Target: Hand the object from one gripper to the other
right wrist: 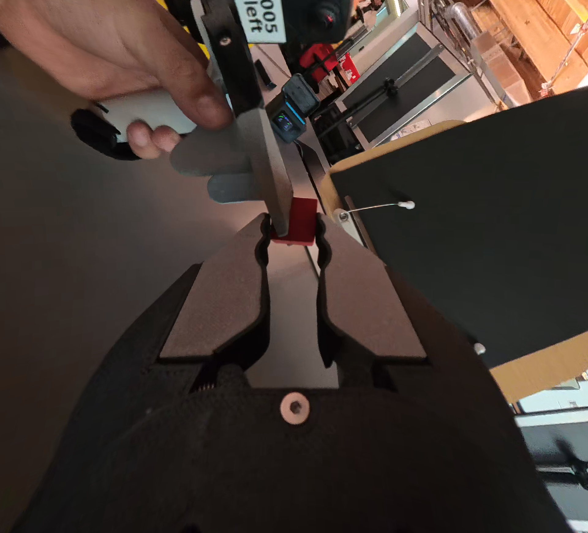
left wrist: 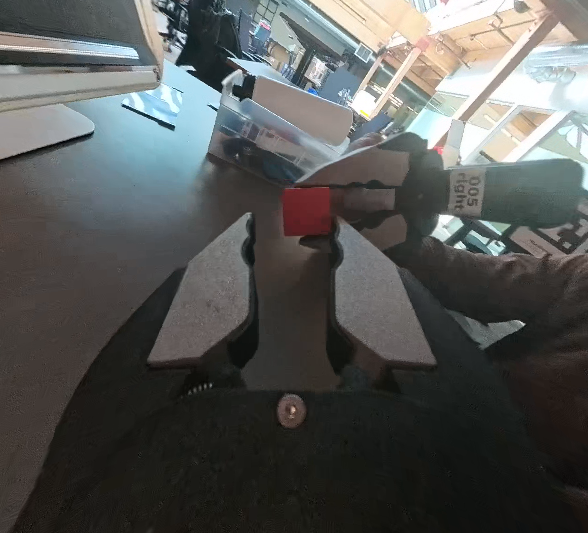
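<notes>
A red cube (left wrist: 305, 212) is held off the dark table (left wrist: 127, 199) by my right gripper (left wrist: 327, 212), which comes in from the right and is shut on it. In the right wrist view the cube (right wrist: 302, 225) sits between the right gripper's tips (right wrist: 292, 221), touching both. My left gripper (left wrist: 296, 223) is open, its tips just short of the cube and to either side of it. In the right wrist view it reaches down from above, and one of its fingers (right wrist: 275, 186) crosses the cube's left part.
A monitor (left wrist: 63, 8) on a silver stand (left wrist: 41, 132) is at the left, and a clear plastic box (left wrist: 254, 132) is behind the cube. A dark panel with a wooden edge (right wrist: 461, 231) is close on the right. A hand (right wrist: 111, 40) holds the left gripper. My two grippers' fingertips are within a few centimetres of each other.
</notes>
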